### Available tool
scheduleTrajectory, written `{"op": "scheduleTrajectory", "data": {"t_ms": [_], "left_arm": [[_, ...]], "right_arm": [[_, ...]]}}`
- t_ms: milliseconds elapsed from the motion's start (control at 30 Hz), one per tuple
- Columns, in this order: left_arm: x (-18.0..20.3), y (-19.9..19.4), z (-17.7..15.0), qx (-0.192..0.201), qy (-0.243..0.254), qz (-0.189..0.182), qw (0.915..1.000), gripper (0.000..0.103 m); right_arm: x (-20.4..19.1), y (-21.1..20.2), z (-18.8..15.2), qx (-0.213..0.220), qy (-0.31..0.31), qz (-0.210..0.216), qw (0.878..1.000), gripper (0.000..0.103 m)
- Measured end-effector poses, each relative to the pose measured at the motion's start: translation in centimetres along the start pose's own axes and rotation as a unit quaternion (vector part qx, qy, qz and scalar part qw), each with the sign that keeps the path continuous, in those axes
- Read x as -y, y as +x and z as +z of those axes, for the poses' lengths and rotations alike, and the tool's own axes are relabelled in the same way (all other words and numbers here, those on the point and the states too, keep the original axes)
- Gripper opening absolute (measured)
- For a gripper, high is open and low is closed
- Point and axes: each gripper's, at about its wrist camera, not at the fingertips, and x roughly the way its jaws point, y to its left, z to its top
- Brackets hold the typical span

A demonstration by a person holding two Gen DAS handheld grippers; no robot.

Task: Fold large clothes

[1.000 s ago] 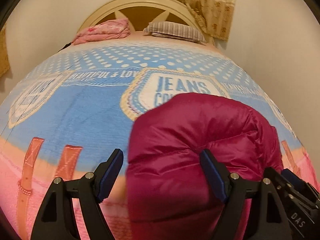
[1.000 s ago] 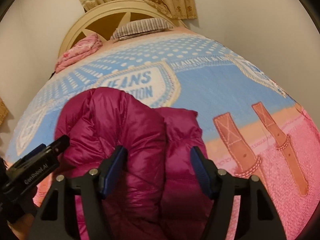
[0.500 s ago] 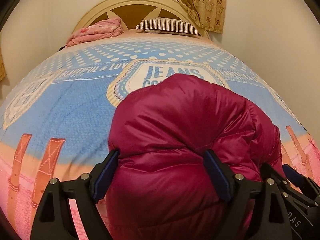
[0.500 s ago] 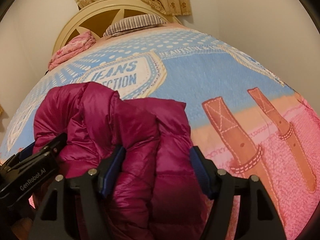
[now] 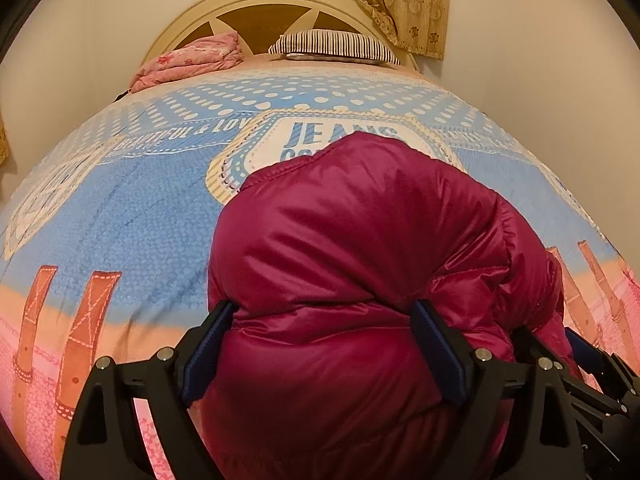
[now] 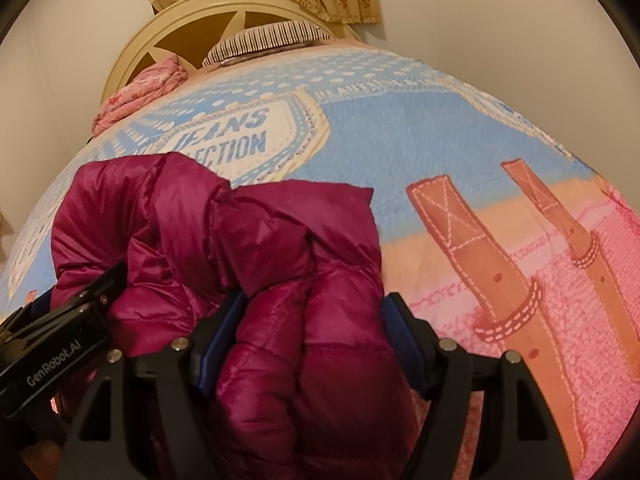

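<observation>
While the magenta puffer jacket (image 5: 360,280) lies bunched on the printed bedspread (image 5: 132,216), just below the bedspread's "JEANS" badge, both tools straddle its near end. The left gripper (image 5: 324,344) tilts downward over the jacket, its jaws opening, padded fabric bulging between the blue pads (image 5: 438,356); whether those pads press the fabric cannot be told. The right gripper (image 6: 314,336), likewise pitched downward, has its jaws opening with a thick fold of jacket filling the gap. The jacket's lower edge is cut off behind both frames. Beyond the badge, a striped pillow (image 5: 334,44) and a pink folded quilt (image 5: 188,60) rest against the headboard (image 5: 260,4).
</observation>
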Motion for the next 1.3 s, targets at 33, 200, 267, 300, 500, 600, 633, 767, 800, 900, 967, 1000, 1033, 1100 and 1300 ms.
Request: {"op": "scheduleTrajectory", "data": {"t_ms": [33, 200, 267, 300, 500, 600, 633, 767, 800, 900, 967, 1000, 1033, 1100, 1300], "left_arm": [[0.1, 0.0, 0.0, -0.001, 0.001, 0.001, 1.0, 0.09], [0.1, 0.6, 0.0, -0.013, 0.001, 0.002, 0.9999, 0.092], [0.0, 0.9, 0.0, -0.019, -0.001, -0.001, 0.9998, 0.093], [-0.2, 1.1, 0.1, -0.023, -0.005, -0.005, 0.9997, 0.094], [-0.3, 1.4, 0.1, -0.028, -0.009, -0.01, 0.9995, 0.095], [-0.5, 1.5, 0.0, -0.031, -0.015, -0.015, 0.9993, 0.095], [-0.6, 1.5, 0.0, -0.031, -0.015, -0.016, 0.9993, 0.095], [-0.6, 1.5, -0.1, -0.032, -0.015, -0.016, 0.9993, 0.096], [-0.5, 1.4, -0.1, -0.031, -0.015, -0.015, 0.9993, 0.096], [-0.6, 1.5, 0.0, -0.031, -0.015, -0.016, 0.9993, 0.096], [-0.6, 1.4, -0.1, -0.031, -0.015, -0.016, 0.9993, 0.096], [-0.6, 1.4, -0.1, -0.031, -0.015, -0.017, 0.9993, 0.096], [-0.6, 1.5, 0.0, -0.032, -0.016, -0.018, 0.9992, 0.096], [-0.9, 1.4, 0.1, -0.039, -0.021, -0.026, 0.9987, 0.096], [-3.4, -3.5, -0.9, -0.025, -0.013, -0.051, 0.9983, 0.096]], "right_arm": [[0.0, 0.1, 0.0, -0.001, 0.0, 0.0, 1.0, 0.074], [0.2, 0.3, -0.1, -0.007, 0.001, 0.002, 1.0, 0.074], [0.3, 0.5, -0.1, -0.011, 0.004, 0.006, 1.0, 0.074], [0.4, 0.6, 0.0, -0.013, 0.006, 0.009, 1.0, 0.075], [0.9, 0.9, -0.1, -0.021, 0.019, 0.021, 0.999, 0.076], [1.0, 0.9, -0.2, -0.021, 0.019, 0.021, 0.999, 0.076], [1.0, 1.0, -0.2, -0.021, 0.019, 0.021, 0.999, 0.076], [1.0, 0.9, -0.2, -0.021, 0.019, 0.021, 0.999, 0.077], [1.0, 0.9, -0.2, -0.021, 0.019, 0.021, 0.999, 0.077], [1.0, 0.9, -0.2, -0.021, 0.018, 0.02, 0.999, 0.077], [1.0, 0.9, -0.2, -0.021, 0.018, 0.02, 0.999, 0.077], [1.0, 0.9, -0.2, -0.021, 0.018, 0.02, 0.999, 0.077], [1.0, 1.0, -0.2, -0.019, 0.018, 0.02, 0.999, 0.077], [1.0, 1.0, -0.2, -0.02, 0.019, 0.022, 0.999, 0.078], [1.6, 0.8, 0.2, -0.038, 0.014, 0.047, 0.998, 0.08]]}}
